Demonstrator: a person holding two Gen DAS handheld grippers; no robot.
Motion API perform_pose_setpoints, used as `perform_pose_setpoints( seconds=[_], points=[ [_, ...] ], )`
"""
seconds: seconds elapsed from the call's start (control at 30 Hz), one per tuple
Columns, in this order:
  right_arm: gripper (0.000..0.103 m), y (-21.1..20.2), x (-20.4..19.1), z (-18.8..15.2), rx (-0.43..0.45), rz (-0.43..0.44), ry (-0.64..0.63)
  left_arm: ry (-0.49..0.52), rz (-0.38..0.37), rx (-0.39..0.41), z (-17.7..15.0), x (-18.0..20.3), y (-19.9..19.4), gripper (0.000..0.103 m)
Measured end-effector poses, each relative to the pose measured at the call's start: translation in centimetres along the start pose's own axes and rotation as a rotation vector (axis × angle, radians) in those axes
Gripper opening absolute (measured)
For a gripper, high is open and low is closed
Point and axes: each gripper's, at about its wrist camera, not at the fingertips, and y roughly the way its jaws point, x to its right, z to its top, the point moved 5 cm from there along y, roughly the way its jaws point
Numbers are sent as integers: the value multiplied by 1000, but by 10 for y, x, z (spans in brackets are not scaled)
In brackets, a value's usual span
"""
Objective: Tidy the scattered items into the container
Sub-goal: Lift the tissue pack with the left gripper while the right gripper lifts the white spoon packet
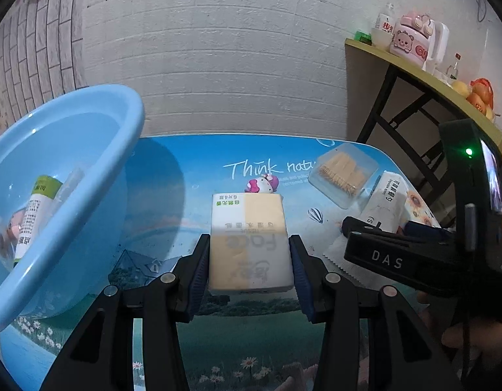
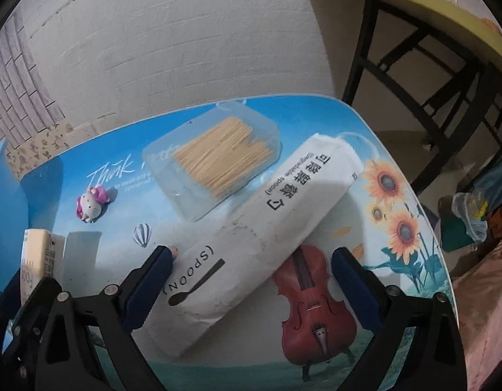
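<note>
Going off the toothpick box (image 2: pixel 215 159) on the table (image 2: pixel 413 260): spoon packet (image 2: pixel 260 228) just right of it, cat figurine (image 2: pixel 91 207) to its left, tissue pack (image 1: pixel 249 244) nearer than that, basin (image 1: pixel 55 176) way off left with a tube (image 1: pixel 34 208) in it.

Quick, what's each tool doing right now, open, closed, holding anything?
Left tool: closed on the tissue pack, holding it.
Right tool: open, straddling the spoon packet, not gripping it.

Table top (image 1: pixel 186 195) print reads "Think natu…", cut off. Tissue pack (image 1: pixel 249 244) shows "Face" upside down; black gripper body (image 1: pixel 386 259) says "DAS". White packet (image 2: pixel 260 234) reads "(SPOON)" and "(Degradable spoon)".
</note>
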Motion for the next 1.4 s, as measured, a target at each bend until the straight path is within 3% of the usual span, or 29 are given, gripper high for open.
perform_pose_setpoints(
  seconds=[0.07,0.13,0.2,0.33,0.63,0.97,1.4],
  points=[
    [74,-4,-4,-1,14,17,-24,-7,-5,0,0,-1,-2,45],
    [43,-8,-5,-2,22,28,-39,-8,-9,4,-1,-1,-3,45],
    [30,-11,-4,-4,18,42,-39,-11,-19,6,-1,-1,-5,45],
    [21,-17,1,-10,11,74,-19,-8,-30,18,-1,1,-11,45],
    [13,-44,13,-33,23,100,-24,-4,-40,25,-7,4,-27,45],
    [13,-98,29,-49,107,182,-5,26,-60,71,-14,19,-64,45],
    [13,-155,12,-65,189,271,-44,21,-31,118,-21,17,-107,45]
  ],
)
